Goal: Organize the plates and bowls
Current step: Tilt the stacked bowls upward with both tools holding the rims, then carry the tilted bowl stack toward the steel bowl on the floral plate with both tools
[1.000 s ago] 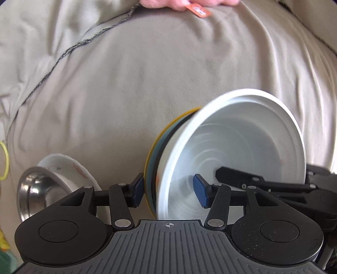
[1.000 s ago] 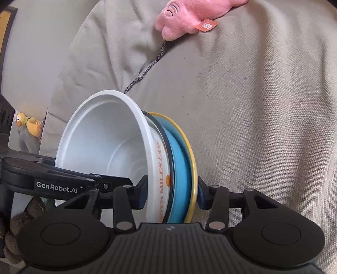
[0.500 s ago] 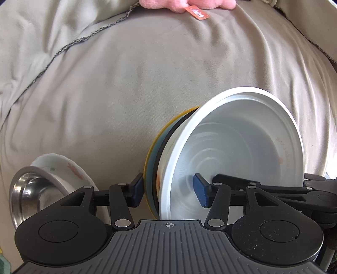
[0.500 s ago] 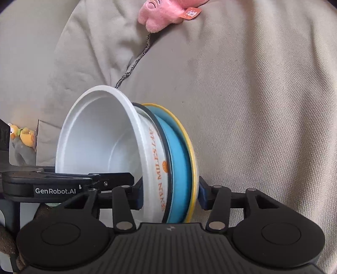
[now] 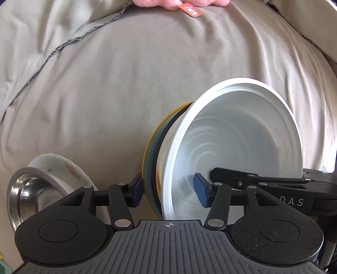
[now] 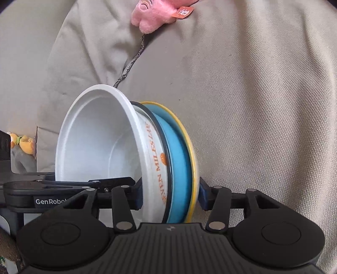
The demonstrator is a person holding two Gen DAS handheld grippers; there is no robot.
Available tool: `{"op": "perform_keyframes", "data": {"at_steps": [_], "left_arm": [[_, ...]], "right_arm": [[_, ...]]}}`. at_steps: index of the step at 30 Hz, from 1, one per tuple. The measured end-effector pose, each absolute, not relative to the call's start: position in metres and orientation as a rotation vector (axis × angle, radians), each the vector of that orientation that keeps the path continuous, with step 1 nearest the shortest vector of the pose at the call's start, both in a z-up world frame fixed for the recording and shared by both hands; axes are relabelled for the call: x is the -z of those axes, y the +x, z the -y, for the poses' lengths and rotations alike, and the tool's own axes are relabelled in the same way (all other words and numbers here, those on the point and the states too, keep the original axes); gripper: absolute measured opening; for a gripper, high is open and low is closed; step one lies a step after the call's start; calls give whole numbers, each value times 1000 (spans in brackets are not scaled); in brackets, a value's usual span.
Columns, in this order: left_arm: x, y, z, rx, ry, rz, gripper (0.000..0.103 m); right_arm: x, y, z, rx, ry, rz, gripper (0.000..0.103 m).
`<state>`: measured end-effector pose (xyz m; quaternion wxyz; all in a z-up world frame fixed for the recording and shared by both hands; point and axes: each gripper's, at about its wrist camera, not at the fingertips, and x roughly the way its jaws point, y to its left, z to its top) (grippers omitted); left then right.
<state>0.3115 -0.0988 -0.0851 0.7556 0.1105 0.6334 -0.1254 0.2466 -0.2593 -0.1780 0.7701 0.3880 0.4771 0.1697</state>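
A stack of dishes hangs on edge over beige fabric: a white bowl (image 5: 242,134), a white plate with orange lettering (image 6: 155,168), a blue plate (image 6: 179,168) and a yellow plate (image 6: 194,160). My left gripper (image 5: 168,190) is shut on the stack, one pad behind the yellow plate and the other inside the bowl. My right gripper (image 6: 170,197) is shut on the stack from the opposite side, its left pad inside the bowl. Each view shows the other gripper's finger reaching into the bowl.
A steel bowl (image 5: 27,194) sits nested in a white flowered bowl (image 5: 63,168) at the lower left. A pink plush toy (image 6: 155,12) with an orange tag lies at the far end of the beige cushion (image 5: 147,84). A small yellow duck toy (image 6: 23,143) stands at the left.
The right wrist view has rolled a little, so the plush toy sits further left and up. In the left view the steel bowl shows more fully. Both grips on the stack hold.
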Motion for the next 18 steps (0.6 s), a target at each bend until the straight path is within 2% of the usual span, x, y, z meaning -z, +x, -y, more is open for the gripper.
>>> {"op": "perform_keyframes", "data": {"at_steps": [8, 18], "left_arm": [[89, 310, 79, 195, 91, -1435, 54], [88, 311, 86, 184, 121, -1405, 52]], "right_arm": [[160, 266, 251, -413, 703, -1060, 47], [161, 262, 258, -417, 716, -1078, 46]]}}
